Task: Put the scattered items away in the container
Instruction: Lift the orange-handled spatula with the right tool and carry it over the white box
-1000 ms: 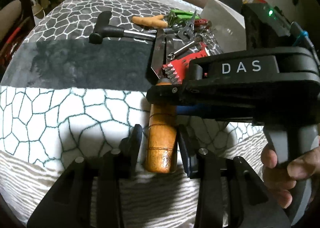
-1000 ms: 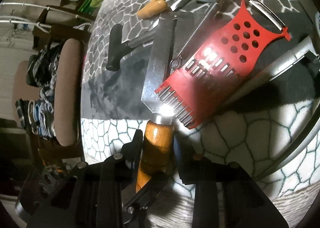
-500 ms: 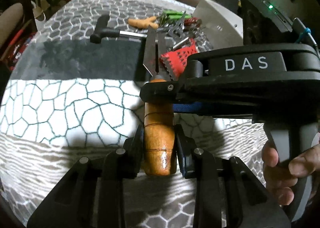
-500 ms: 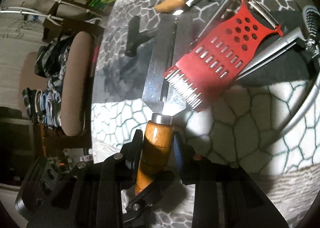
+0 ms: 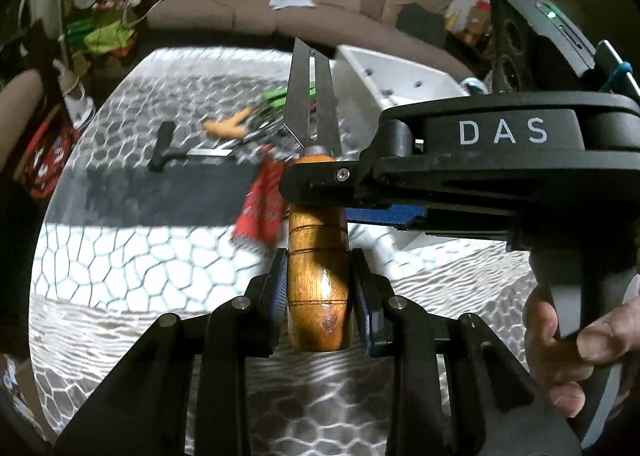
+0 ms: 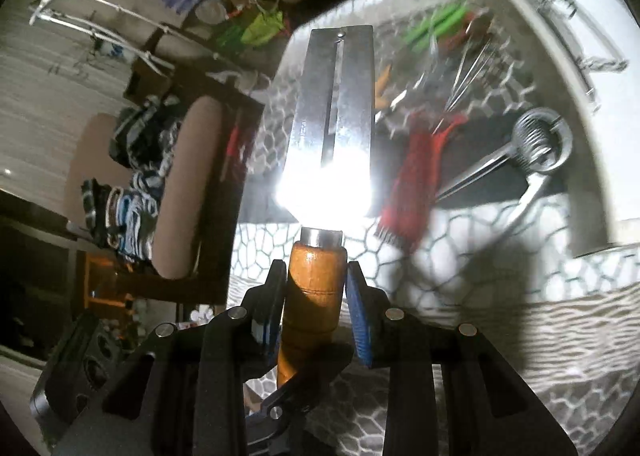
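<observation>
- Left wrist view: the left gripper (image 5: 320, 288) and right gripper (image 5: 316, 185) both pinch the wooden handle of the slotted metal slicer (image 5: 312, 95), held clear above the patterned cloth.
- Its long axis runs straight out from both pairs of jaws, blade tip toward the white container (image 6: 540, 55) lying ahead and right.

Slicer (image 5: 318, 268) sits centre frame in both views, handle low, blade (image 6: 334, 111) pointing up the frame, off the blanket (image 5: 132, 256). Left gripper (image 5: 320, 288) at the handle's butt end; right gripper (image 6: 314, 296) nearer the blade, coming in from the right edge of the left view. Grater (image 6: 416, 179) lies on the blanket right of the blade. Tongs (image 6: 512, 159) further right, beside the container (image 6: 532, 67) at upper right. Remaining tools (image 5: 224, 127) lie behind, upper centre.
</observation>
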The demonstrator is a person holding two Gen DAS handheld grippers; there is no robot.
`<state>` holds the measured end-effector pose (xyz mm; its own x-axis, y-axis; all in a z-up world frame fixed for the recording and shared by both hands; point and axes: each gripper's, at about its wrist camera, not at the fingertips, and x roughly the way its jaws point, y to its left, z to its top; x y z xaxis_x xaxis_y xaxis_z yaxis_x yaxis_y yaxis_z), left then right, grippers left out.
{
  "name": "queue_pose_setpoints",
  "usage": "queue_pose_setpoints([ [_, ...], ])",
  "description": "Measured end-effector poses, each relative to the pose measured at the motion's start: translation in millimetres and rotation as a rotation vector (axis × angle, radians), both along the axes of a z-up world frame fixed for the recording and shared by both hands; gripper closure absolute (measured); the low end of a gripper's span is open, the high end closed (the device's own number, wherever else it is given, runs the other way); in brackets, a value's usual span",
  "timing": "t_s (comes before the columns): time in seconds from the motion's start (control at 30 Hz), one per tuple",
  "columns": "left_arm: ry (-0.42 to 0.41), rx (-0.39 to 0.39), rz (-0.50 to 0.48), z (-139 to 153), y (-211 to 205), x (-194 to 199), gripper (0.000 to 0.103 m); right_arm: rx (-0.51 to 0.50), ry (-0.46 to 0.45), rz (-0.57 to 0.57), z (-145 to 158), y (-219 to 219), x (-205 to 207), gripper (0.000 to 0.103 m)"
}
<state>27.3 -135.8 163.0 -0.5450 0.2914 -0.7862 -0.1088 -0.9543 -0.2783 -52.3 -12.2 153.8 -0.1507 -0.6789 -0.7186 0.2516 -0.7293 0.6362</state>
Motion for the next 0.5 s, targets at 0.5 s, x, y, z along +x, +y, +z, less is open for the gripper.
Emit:
queue_pose_setpoints([
  [0.5,0.013,0.073,-0.135,61,161,-60,0.075,0.031,0.096,-0.170,70,166,-39,0.073],
])
